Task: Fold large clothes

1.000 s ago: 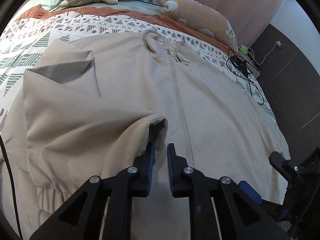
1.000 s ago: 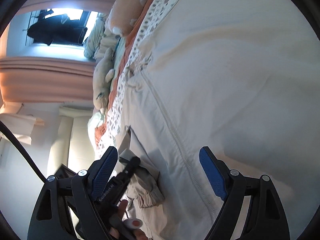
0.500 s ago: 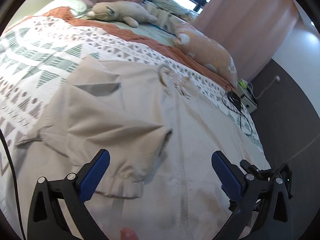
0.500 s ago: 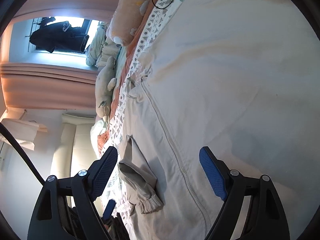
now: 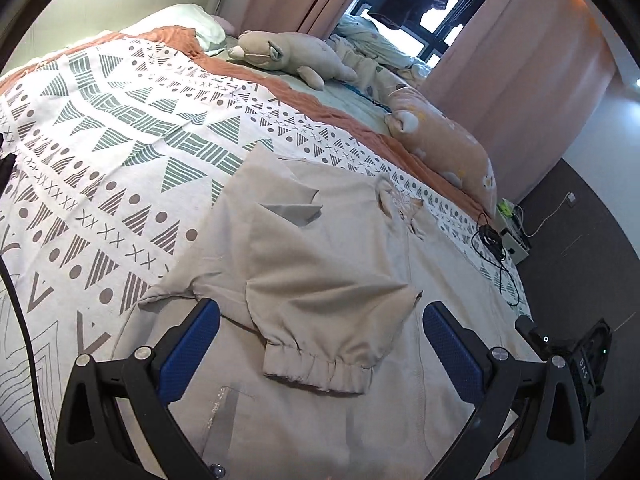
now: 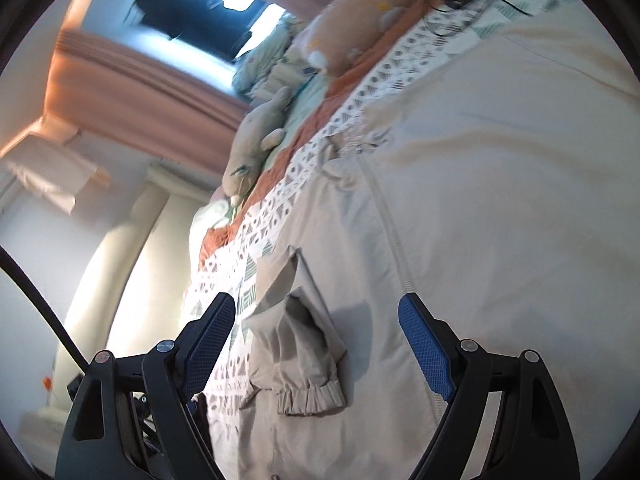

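A large beige zip-front jacket lies spread on the patterned bedspread. Its left sleeve is folded across the front, and the elastic cuff rests near the zip line. My left gripper hovers above that cuff, open wide, with nothing between the blue pads. In the right wrist view the same jacket fills the right side and the folded sleeve cuff lies low in the middle. My right gripper is open above it and touches no cloth.
Two plush toys and a white pillow lie at the head of the bed. A black cable and a small box sit at the bed's right edge. Pink curtains hang by the window. The other gripper's black body shows at lower right.
My left gripper let go of the sleeve cuff, opened wide and drew back and up. The sleeve now lies folded over the jacket front. The right gripper rolled and rose a little.
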`<state>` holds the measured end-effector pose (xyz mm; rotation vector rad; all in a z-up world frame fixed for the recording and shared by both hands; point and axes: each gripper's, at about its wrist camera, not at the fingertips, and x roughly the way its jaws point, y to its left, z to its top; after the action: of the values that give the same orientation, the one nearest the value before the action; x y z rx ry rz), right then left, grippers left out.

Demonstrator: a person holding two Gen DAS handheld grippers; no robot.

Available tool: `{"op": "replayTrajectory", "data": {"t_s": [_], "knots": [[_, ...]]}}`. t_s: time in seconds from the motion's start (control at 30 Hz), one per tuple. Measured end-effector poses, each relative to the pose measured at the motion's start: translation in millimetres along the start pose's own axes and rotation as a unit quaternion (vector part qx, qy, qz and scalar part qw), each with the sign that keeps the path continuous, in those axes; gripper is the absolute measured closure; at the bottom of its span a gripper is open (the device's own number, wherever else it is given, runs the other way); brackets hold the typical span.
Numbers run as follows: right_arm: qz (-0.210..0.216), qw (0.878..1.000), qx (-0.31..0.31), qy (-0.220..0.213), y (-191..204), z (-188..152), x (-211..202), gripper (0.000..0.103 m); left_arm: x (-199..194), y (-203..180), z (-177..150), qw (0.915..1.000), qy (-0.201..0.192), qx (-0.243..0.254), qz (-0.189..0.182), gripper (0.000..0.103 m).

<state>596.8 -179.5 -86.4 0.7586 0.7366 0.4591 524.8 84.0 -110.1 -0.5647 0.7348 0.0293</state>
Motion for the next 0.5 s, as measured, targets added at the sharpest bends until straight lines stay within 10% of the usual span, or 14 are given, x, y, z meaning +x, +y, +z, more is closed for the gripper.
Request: {"op": "replayTrajectory", "data": {"t_s": [0.5], "knots": [[-0.060,0.968,-0.201,0.138,83,-63,101,0.020,-23,110,9,0.9983,-0.001,-0.057,0.014,0.005]]}}
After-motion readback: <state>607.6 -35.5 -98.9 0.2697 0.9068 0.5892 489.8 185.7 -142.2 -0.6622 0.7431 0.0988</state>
